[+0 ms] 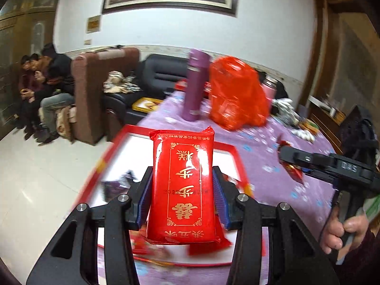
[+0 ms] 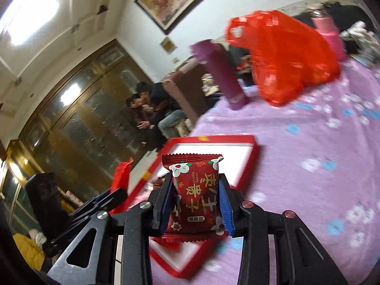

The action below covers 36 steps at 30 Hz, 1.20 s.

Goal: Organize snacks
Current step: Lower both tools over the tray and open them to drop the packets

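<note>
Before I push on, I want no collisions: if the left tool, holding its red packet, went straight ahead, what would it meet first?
Probably the purple bottle, standing past the red tray's far rim; the red bag sits just right. Depth is unclear.

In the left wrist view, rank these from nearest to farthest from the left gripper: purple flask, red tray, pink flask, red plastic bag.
1. red tray, directly beneath the left gripper, which holds a red packet.
2. purple flask, upright beyond the tray, centre.
3. red plastic bag, just right of it; too close to call against the flask.
4. pink flask, behind the bag, farthest.
</note>
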### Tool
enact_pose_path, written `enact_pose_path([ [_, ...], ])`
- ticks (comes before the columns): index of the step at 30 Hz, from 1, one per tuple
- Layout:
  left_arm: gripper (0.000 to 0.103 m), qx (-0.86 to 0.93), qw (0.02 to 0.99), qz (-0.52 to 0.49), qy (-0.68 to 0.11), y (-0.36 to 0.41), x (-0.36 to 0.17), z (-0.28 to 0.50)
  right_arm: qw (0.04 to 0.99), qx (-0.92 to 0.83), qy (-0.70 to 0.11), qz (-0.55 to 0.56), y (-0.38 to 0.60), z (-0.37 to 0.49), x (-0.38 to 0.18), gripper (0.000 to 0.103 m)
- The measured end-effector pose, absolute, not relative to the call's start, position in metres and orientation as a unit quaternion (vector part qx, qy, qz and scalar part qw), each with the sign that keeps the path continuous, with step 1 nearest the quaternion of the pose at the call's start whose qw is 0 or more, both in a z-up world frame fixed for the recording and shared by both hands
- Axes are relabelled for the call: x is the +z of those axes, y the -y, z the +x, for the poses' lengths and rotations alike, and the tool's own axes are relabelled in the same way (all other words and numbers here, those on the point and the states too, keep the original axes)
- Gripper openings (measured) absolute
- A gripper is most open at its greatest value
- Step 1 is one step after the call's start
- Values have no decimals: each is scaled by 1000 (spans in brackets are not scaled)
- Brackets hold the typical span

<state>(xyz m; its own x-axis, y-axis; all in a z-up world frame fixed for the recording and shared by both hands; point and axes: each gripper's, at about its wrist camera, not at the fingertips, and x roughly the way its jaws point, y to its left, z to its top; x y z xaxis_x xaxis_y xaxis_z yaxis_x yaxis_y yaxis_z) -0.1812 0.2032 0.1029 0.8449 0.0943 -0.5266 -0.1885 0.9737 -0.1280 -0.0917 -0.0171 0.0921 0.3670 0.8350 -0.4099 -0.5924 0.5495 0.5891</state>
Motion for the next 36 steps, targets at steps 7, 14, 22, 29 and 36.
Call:
enact_pose_path([
  [7, 45, 102, 956, -90, -260, -227, 104, -180, 793, 480, -347, 141, -34, -101, 101, 37],
  [14, 45, 95, 953, -88, -272, -226, 96, -172, 778, 496, -365, 122, -66, -108, 85, 37],
  [22, 45, 95, 948, -71, -297, -218, 86, -156, 775, 493, -375, 129, -69, -96, 75, 37],
  [29, 45, 100, 944, -56, -310, -212, 79, -144, 774, 483, -388, 130, -69, -82, 65, 37],
  [36, 45, 109, 940, -46, -321, -211, 73, -132, 768, 483, -401, 128, -76, -70, 57, 37],
])
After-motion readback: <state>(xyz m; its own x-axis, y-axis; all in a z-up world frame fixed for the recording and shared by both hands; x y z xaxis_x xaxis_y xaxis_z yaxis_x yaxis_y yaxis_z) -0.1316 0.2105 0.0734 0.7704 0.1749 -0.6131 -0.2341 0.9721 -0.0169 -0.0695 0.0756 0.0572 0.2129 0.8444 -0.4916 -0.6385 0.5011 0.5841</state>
